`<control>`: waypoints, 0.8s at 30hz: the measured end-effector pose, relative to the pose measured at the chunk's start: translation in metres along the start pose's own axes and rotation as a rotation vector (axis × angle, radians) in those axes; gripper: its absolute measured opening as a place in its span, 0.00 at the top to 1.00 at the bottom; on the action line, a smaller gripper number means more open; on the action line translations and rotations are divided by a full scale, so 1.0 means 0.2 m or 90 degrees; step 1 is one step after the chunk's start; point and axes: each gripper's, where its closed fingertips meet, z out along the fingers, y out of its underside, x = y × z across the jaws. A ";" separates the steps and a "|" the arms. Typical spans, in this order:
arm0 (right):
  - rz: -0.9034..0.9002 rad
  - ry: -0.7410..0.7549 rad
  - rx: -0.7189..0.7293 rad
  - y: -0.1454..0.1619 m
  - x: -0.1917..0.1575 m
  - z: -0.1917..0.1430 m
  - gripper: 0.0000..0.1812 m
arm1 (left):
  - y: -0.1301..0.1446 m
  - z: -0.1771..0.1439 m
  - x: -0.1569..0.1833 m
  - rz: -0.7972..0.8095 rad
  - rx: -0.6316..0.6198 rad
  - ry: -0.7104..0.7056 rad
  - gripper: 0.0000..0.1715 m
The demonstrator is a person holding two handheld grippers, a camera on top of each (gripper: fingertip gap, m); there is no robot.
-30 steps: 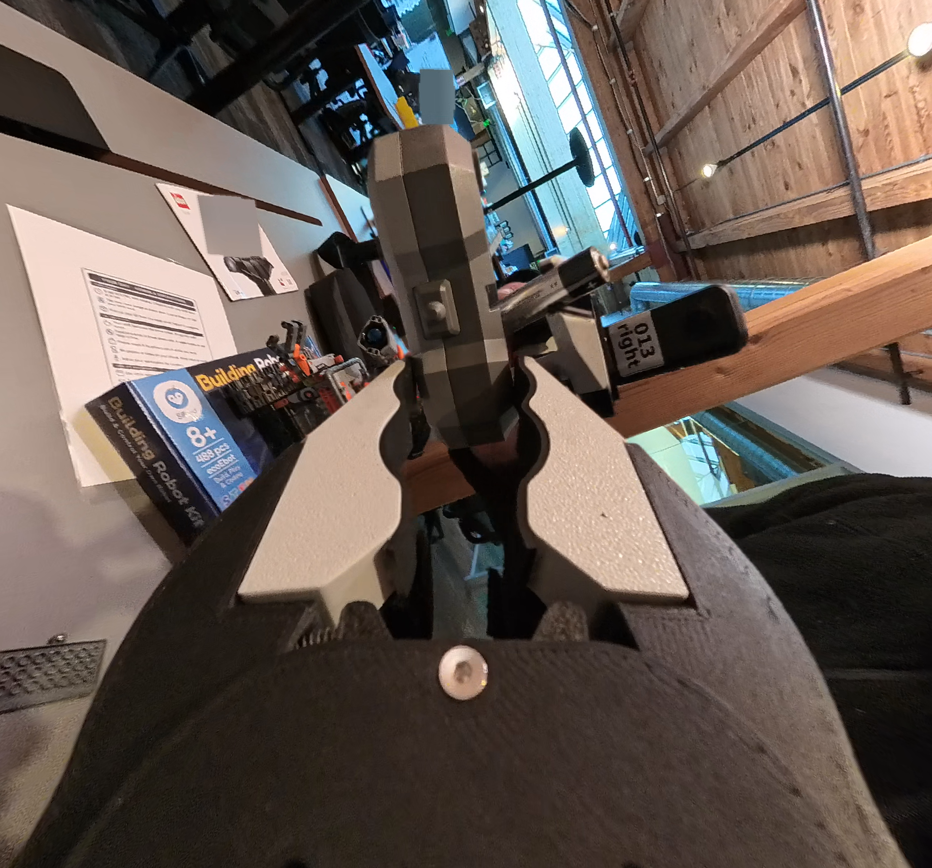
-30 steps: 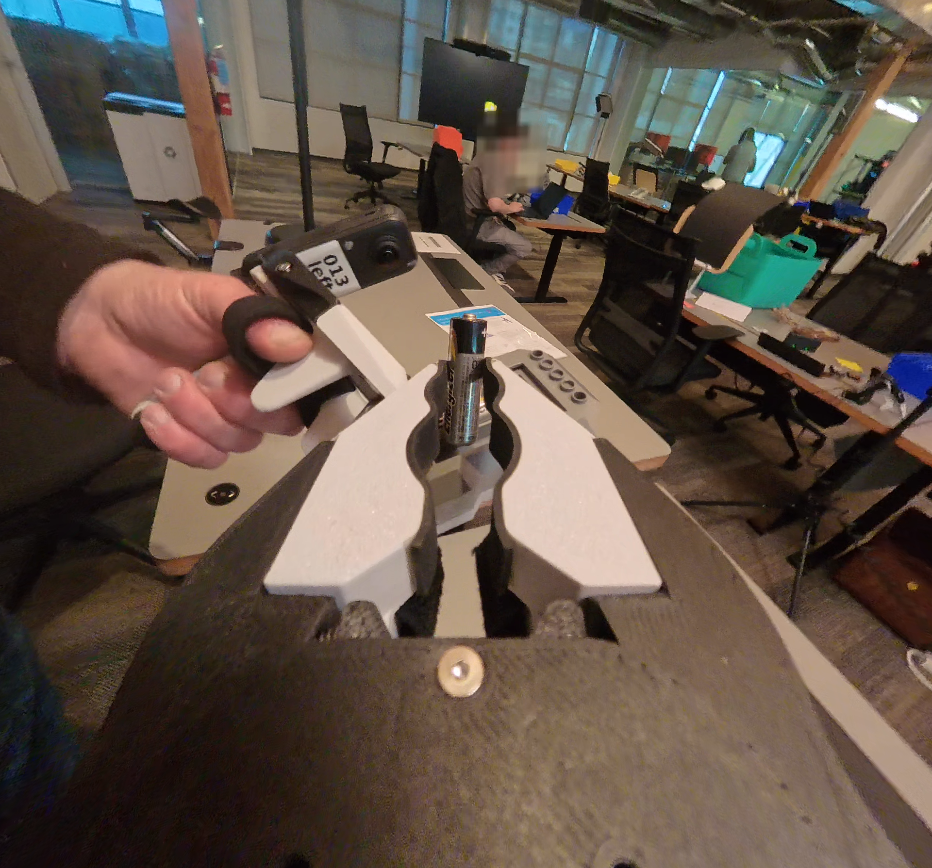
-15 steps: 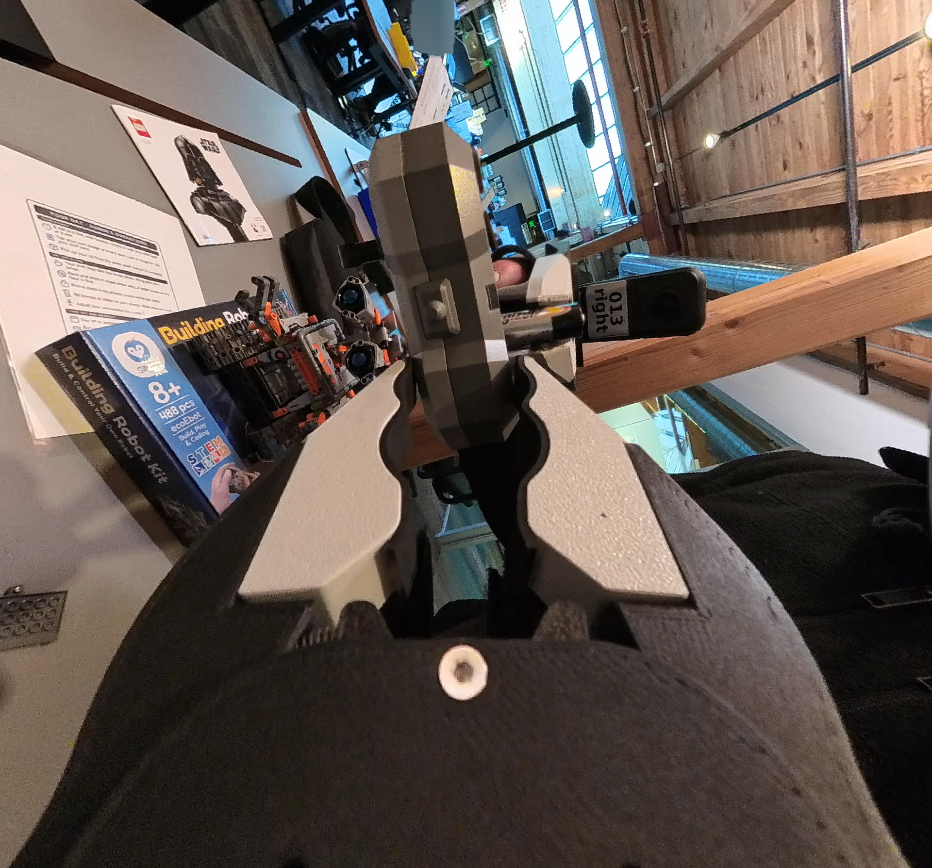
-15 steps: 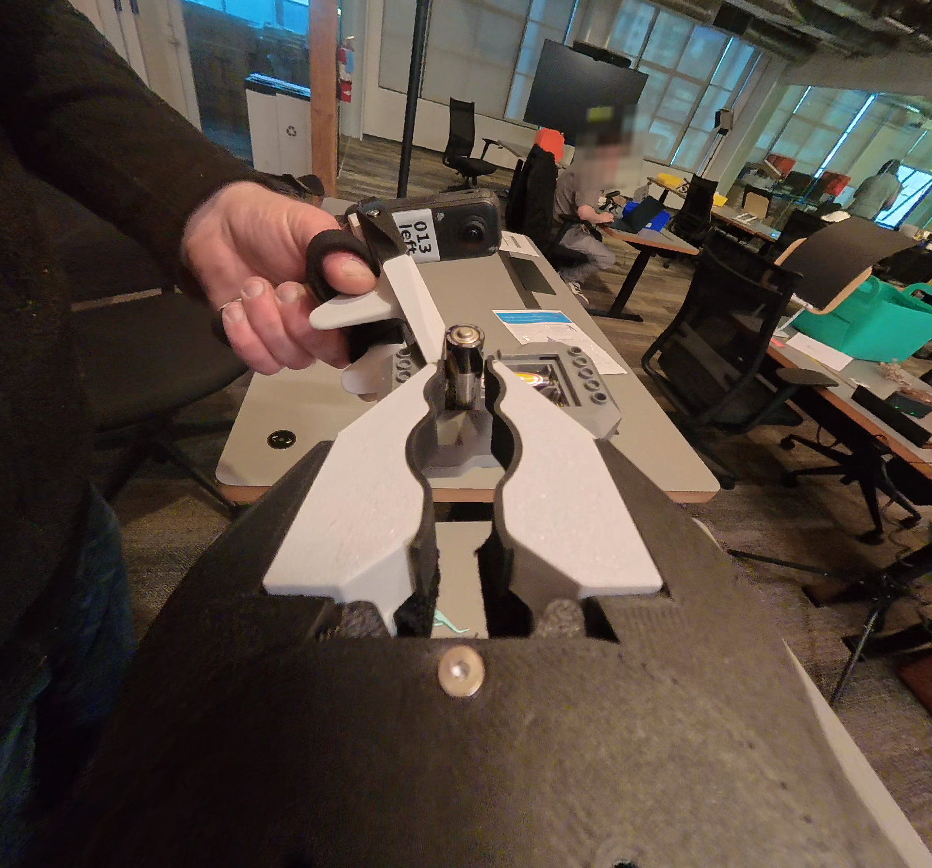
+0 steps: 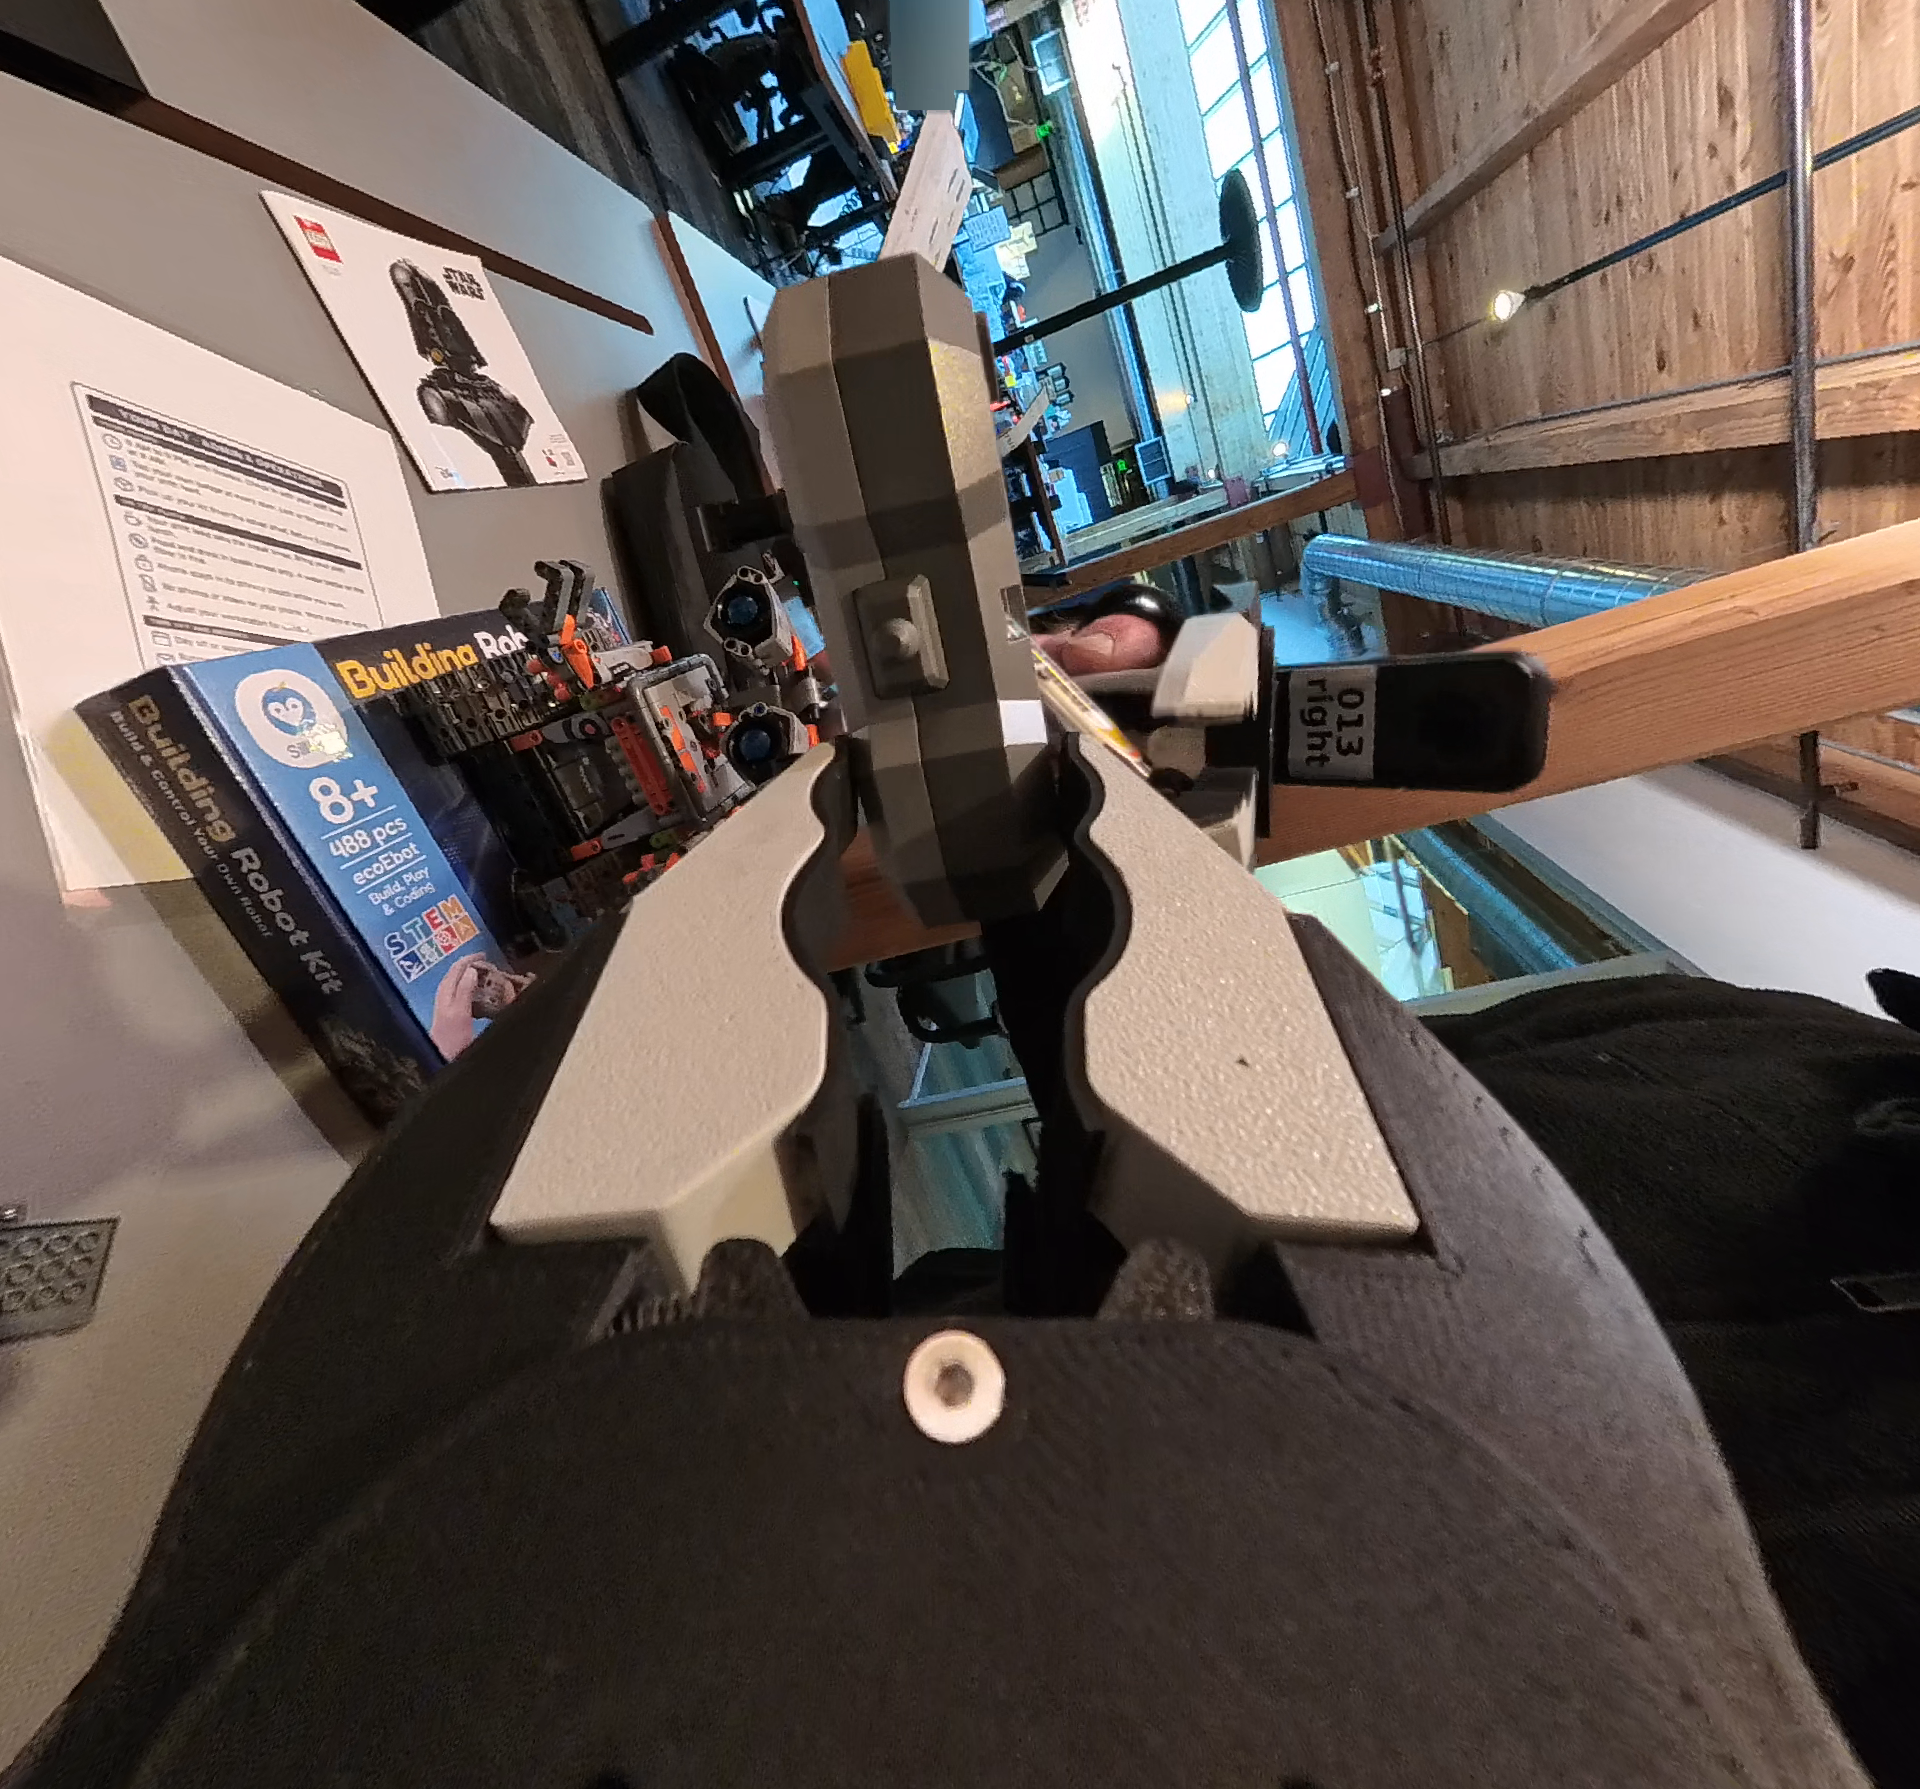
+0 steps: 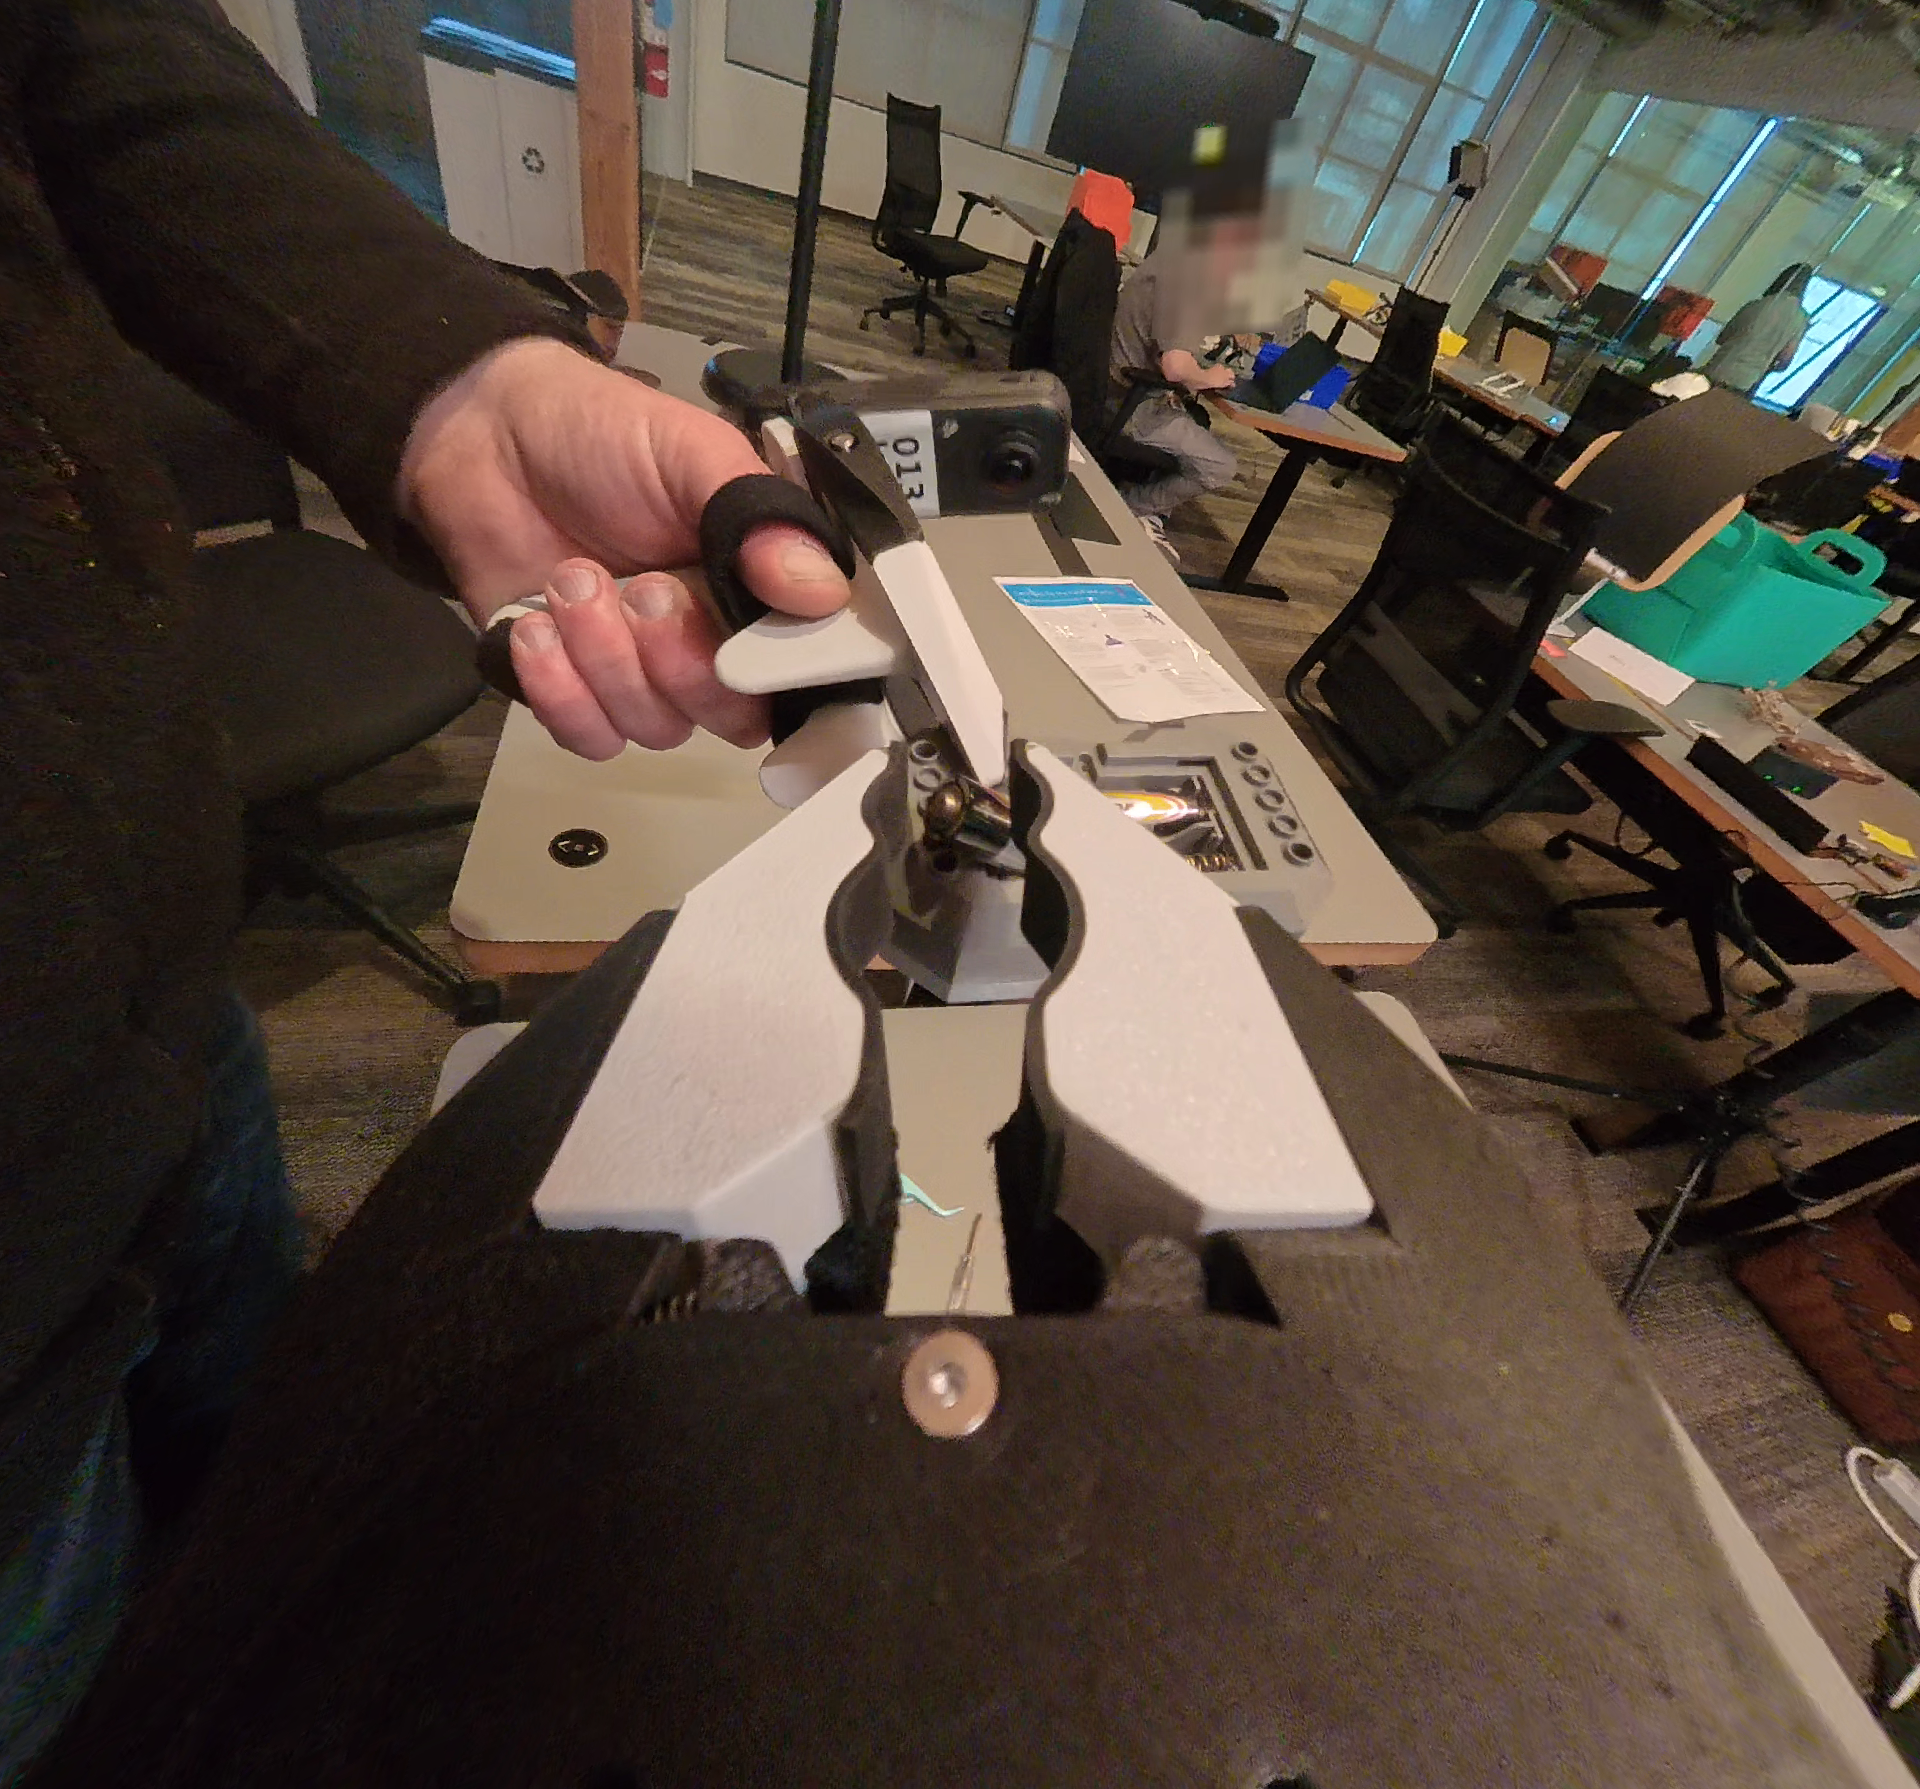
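The left gripper [image 5: 951, 804] is clamping a grey plastic housing [image 5: 894, 596] between its two fingers, holding it edge-on in the left wrist view so that a small square stud is showing on its narrow side. In the right wrist view the same housing [image 6: 1205, 825] is lying open-side toward the camera, its recessed bay showing a metal spring and a glint of light, with a row of round holes running along its rim. The right gripper [image 6: 951, 830] is pinching a battery [image 6: 961, 820] between its fingertips, and the battery's metal end cap is pointing toward the camera, sitting right at the near edge of the housing; whether it is already touching the bay cannot be told. A hand [image 6: 613, 544] in a dark sleeve is holding the left gripper, with a black loop around one finger. Behind the housing in the left wrist view, a blue robot kit box [image 5: 312, 856] is lying on the grey counter [image 5: 156, 1064], just beside a small brick-built robot [image 5: 644, 731], with a printed sheet [image 5: 229, 513] and a booklet [image 5: 436, 347] farther back. The right gripper's body, carrying a black camera [image 5: 1403, 721], is showing beside the housing.
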 end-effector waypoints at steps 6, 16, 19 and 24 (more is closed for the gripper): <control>0.004 0.019 -0.040 0.05 0.02 -0.01 0.99 | 0.03 0.04 0.01 -0.005 -0.011 0.006 0.80; 0.156 0.021 -0.104 0.06 0.12 -0.09 0.58 | 0.06 0.05 0.01 0.021 -0.022 -0.011 0.80; 0.228 -0.027 -0.169 0.14 0.16 -0.09 0.44 | 0.09 0.07 0.02 0.033 -0.041 -0.009 0.80; 0.277 -0.129 -0.224 0.22 0.12 -0.08 0.49 | 0.13 0.10 0.05 0.062 -0.064 -0.009 0.80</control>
